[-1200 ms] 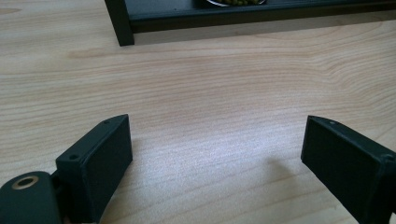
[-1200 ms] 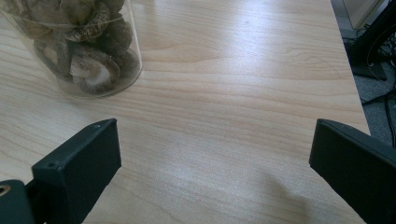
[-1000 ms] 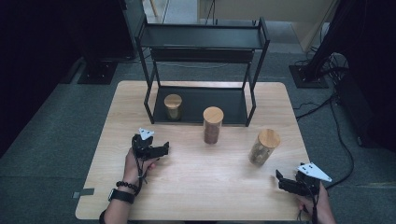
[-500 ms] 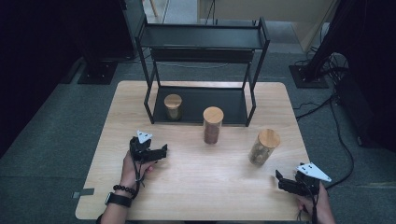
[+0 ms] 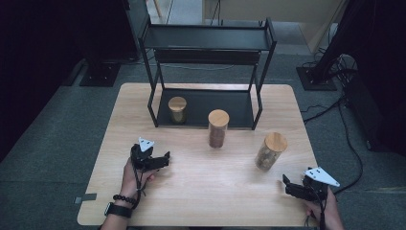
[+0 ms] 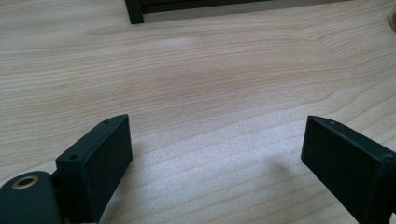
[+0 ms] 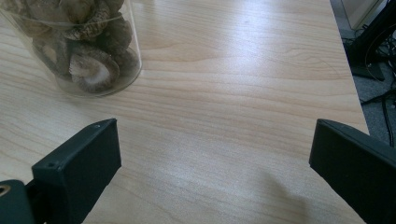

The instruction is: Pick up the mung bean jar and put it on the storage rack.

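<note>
Three clear jars with wooden lids stand on the wooden table (image 5: 210, 196). A small jar (image 5: 177, 109) sits on the rack's bottom plate, a taller jar (image 5: 218, 128) stands just in front of the rack, and a jar of dried mushrooms (image 5: 270, 151) is at the right. My left gripper (image 5: 163, 160) is held low at the left front, open, with bare wood between its jaws (image 6: 215, 140). At the right front corner my right gripper (image 5: 288, 184) is open too and holds nothing. The mushroom jar (image 7: 84, 51) is beyond its left jaw, apart from my right gripper (image 7: 215, 135).
A black two-level metal rack (image 5: 206, 38) stands at the back of the table, and one foot of the rack (image 6: 134, 11) is ahead of the left gripper. Cables and stand bases lie on the grey floor around the table.
The left hand and its gripper have drifted slightly back toward the table's near edge. The right gripper and the jars have not moved.
</note>
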{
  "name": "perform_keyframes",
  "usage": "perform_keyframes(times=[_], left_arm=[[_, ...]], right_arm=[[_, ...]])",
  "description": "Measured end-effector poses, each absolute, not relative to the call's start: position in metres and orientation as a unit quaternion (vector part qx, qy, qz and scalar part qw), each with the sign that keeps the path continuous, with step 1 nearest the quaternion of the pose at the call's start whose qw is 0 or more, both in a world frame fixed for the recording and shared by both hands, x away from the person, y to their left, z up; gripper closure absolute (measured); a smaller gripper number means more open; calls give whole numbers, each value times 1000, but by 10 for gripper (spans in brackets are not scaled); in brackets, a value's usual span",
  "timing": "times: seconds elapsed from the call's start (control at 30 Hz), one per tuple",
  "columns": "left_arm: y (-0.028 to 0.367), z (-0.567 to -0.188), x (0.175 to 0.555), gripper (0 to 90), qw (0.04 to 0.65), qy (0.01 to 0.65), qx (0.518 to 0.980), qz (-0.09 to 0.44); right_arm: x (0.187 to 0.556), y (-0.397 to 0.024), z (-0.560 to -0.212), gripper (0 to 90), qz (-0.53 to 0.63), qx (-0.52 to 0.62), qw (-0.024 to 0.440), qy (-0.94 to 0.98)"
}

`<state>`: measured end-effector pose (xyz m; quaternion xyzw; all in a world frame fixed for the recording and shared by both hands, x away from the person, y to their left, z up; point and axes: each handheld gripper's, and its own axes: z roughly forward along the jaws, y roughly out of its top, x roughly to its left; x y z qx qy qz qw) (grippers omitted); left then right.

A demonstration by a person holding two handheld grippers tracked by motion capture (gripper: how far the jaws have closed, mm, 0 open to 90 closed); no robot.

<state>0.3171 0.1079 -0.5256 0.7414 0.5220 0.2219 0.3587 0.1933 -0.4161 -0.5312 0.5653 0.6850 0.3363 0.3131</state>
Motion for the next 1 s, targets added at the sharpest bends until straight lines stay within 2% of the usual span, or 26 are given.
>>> perform_keyframes(times=[1.0], left_arm=[[120, -526, 301, 91, 358, 518, 745, 220]], right_arm=[[193, -416, -531, 16, 335, 565, 314, 686]])
